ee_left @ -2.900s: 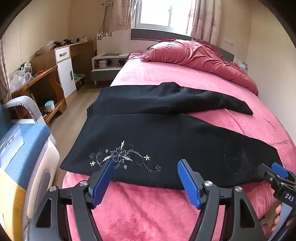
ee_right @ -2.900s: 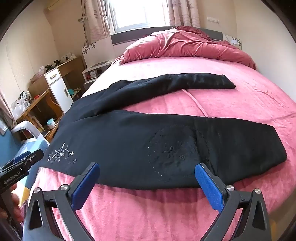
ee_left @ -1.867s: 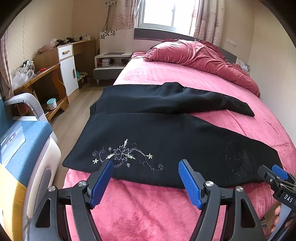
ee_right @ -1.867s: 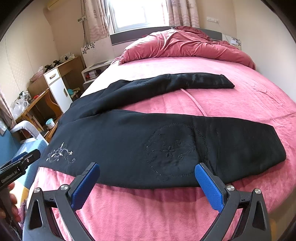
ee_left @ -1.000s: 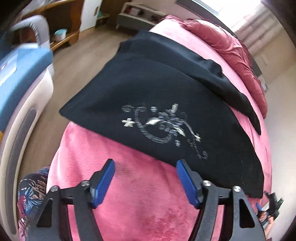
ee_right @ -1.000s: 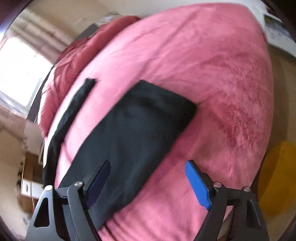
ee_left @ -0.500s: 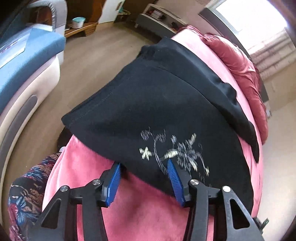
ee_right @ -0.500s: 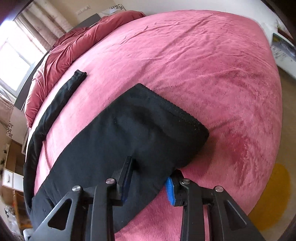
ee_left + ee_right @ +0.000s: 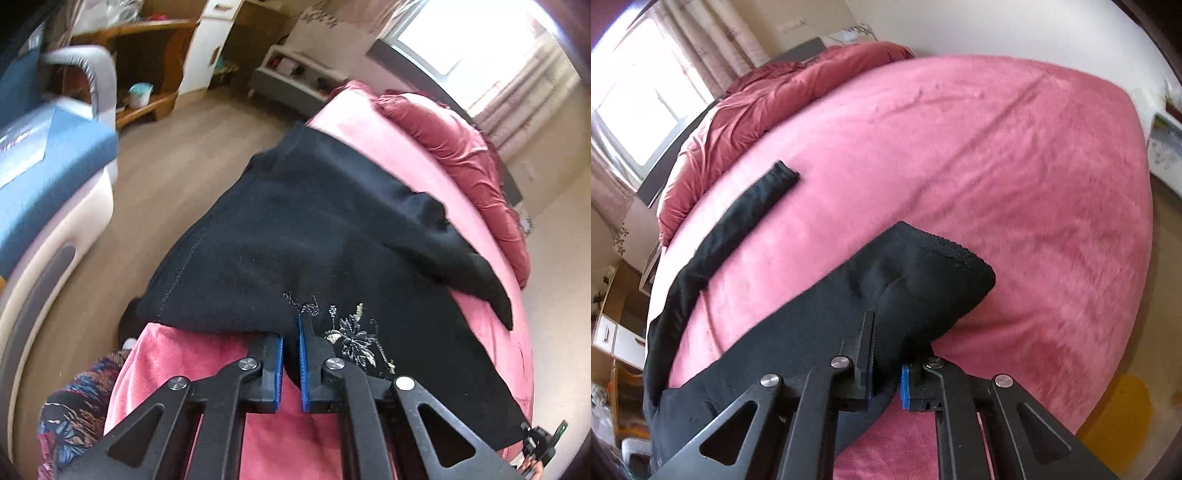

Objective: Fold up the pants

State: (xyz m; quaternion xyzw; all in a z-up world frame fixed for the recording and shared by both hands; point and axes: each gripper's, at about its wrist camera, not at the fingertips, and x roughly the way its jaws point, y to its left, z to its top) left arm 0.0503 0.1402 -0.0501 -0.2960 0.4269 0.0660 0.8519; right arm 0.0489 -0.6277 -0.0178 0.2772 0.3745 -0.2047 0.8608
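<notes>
Black fabric is filling most of the left wrist view: the pants (image 9: 332,236) are lying across the pink bed (image 9: 369,125), waist end hanging toward the floor side, the far leg trailing off toward the crumpled duvet (image 9: 461,147). The left gripper (image 9: 291,354) is clamping the near edge right by the silver flower embroidery (image 9: 354,332), blue pads pressing the cloth with barely a gap showing. An armchair (image 9: 48,177) is sitting just off the bedside, a bit blurry.

Over in the right wrist view, the right gripper (image 9: 886,354) has just been closing and is now pinching the near leg close to its cuff (image 9: 945,251), with the fabric bunching up into a little hump between the pads. The other leg (image 9: 746,218) is lying well apart, further up the bed.

My worry: both bites look pretty shallow and close to the edge, so if the two ends get carried over unevenly the cloth could be slipping out or dragging the far leg crooked. Plush bedding might be grabbing the fabric too.
</notes>
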